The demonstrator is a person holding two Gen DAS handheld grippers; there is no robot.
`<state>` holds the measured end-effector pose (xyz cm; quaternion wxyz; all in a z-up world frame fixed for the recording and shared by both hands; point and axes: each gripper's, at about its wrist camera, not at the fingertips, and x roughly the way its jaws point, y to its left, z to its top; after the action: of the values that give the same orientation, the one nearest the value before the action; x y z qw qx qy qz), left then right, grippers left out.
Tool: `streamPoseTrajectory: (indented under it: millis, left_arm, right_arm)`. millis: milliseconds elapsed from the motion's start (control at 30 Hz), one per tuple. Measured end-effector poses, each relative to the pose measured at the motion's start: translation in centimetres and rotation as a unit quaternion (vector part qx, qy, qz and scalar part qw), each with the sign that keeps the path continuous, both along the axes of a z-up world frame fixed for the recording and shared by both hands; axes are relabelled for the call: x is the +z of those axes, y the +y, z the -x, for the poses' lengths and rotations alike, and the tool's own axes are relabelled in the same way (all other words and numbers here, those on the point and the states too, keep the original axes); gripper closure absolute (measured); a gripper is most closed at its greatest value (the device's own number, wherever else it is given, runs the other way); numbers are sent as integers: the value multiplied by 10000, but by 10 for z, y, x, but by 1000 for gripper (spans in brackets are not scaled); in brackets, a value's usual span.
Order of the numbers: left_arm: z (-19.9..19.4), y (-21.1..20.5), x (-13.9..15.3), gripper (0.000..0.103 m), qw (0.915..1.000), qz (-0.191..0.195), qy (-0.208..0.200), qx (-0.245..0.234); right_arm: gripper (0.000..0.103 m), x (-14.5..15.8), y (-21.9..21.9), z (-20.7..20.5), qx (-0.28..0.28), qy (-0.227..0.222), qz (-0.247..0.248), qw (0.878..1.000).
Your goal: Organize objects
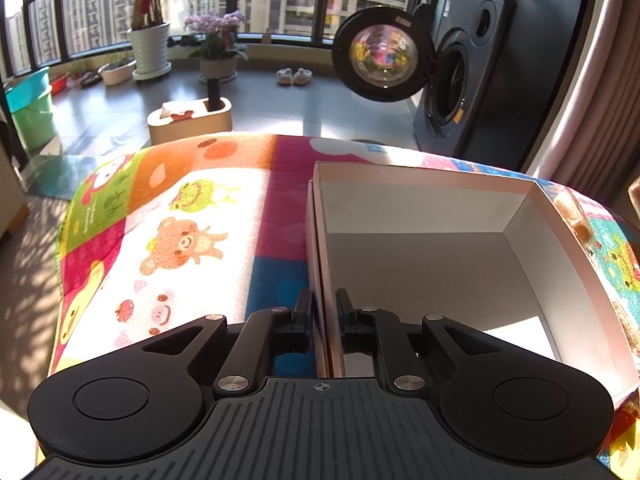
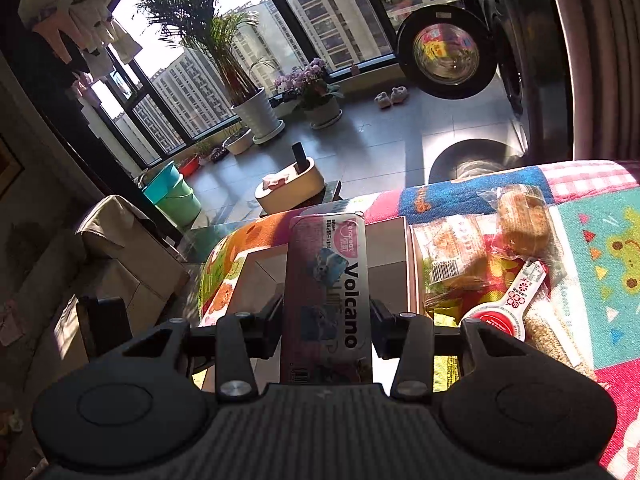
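An open cardboard box with pale inner walls and nothing inside lies on a bright cartoon-print cloth. My left gripper is shut on the box's left wall, one finger outside and one inside. In the right wrist view, my right gripper is shut on a long silver and pink "Volcano" packet, held above the same box. Right of the box lie several wrapped snacks: a bagged bun, a clear bag of pastries and a red and white packet.
Beyond the cloth's far edge is a tiled floor with a washing machine, its round door swung open, potted plants, a beige organiser and a teal bucket. A curtain hangs at the right.
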<state>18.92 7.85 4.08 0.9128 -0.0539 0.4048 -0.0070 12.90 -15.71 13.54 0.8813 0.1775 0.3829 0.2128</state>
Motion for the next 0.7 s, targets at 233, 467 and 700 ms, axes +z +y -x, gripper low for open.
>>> streamPoseTrajectory:
  millis: [233,467,700]
  left_arm:
    - [-1,4,2,90,9998,139,73,99]
    - [1,2,1,90,9999,101,49,92]
    - [1,2,1,90,9999,98,33,124]
  right_arm:
    - [57,-8,50,-25,298,122,-92,9994]
    - [49,-2,-25,17,-328,-457,665,9962]
    - [46,-25,-71,63,-466,-580,1725,9822]
